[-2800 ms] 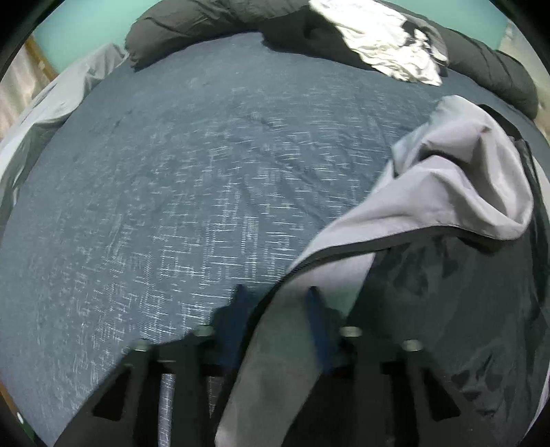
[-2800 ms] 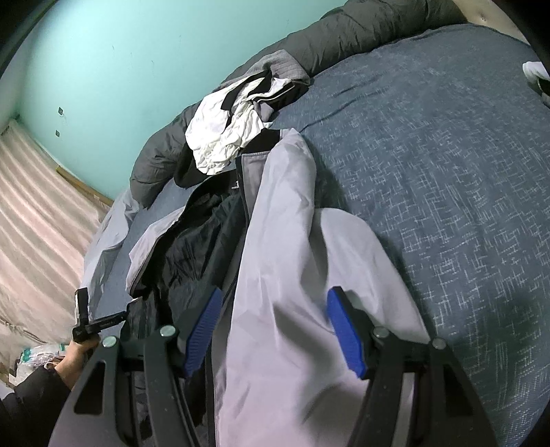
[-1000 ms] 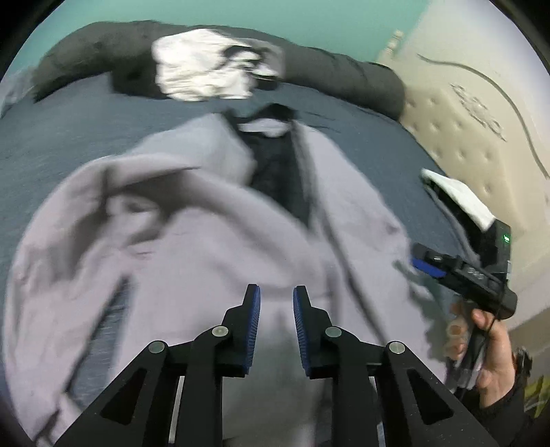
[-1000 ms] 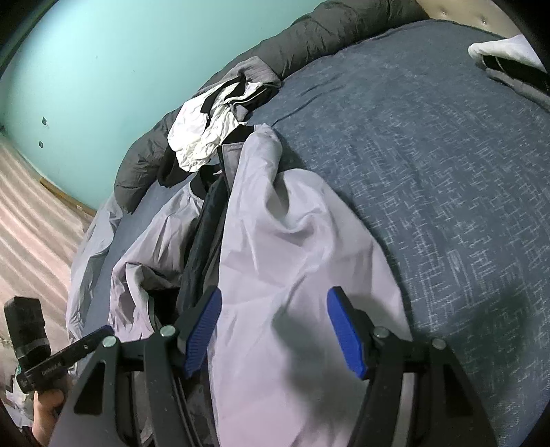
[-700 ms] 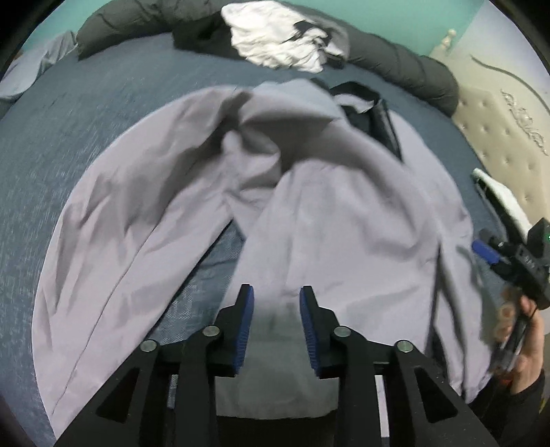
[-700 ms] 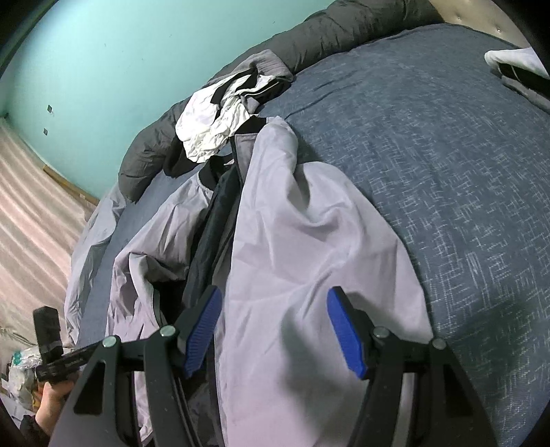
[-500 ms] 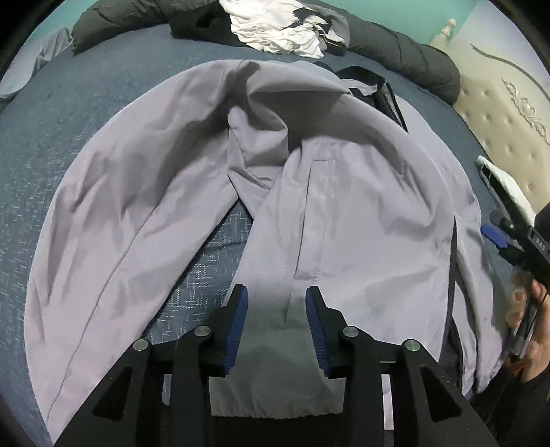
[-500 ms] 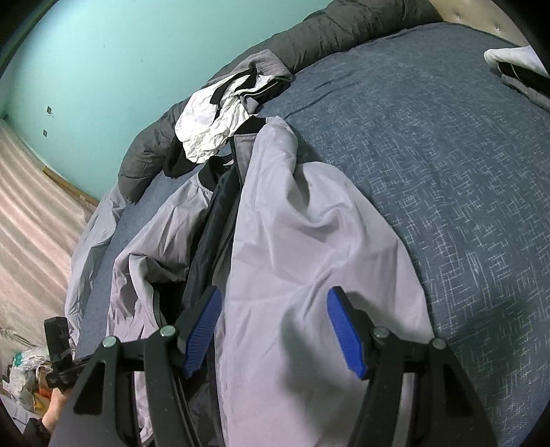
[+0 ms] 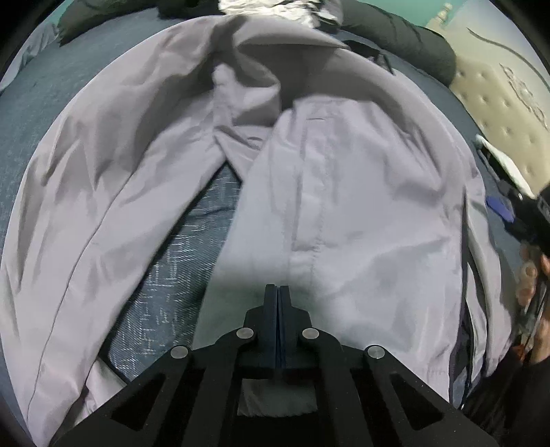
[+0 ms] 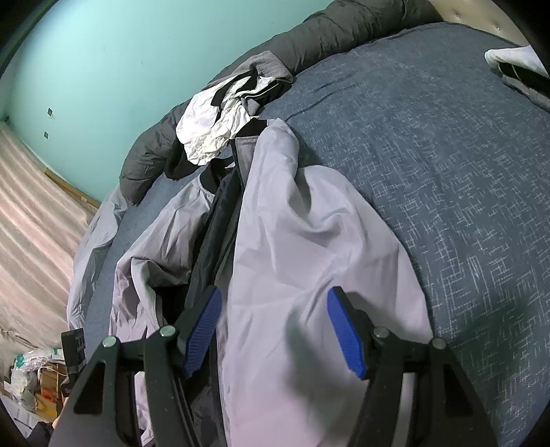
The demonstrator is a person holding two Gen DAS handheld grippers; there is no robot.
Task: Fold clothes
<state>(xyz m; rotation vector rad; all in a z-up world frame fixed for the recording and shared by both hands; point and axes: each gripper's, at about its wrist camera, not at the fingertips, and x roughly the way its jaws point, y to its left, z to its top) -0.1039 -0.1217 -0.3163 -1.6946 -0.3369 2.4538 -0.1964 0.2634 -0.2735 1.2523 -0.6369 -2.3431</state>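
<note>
Grey jacket, spread on blue bedspread. Left gripper clenched above its hem, nothing visibly pinched; right gripper released over it.

The bed, covered in a dark blue spread flecked with white, is the landmark: a dark grey rolled duvet lies along its far edge, and behind that stands a plain turquoise wall. At the head of the bed is a beige tufted headboard. Beyond the bed's near corner, a pale striped floor meets the wall at a wooden skirting board, with clutter lying on it.
</note>
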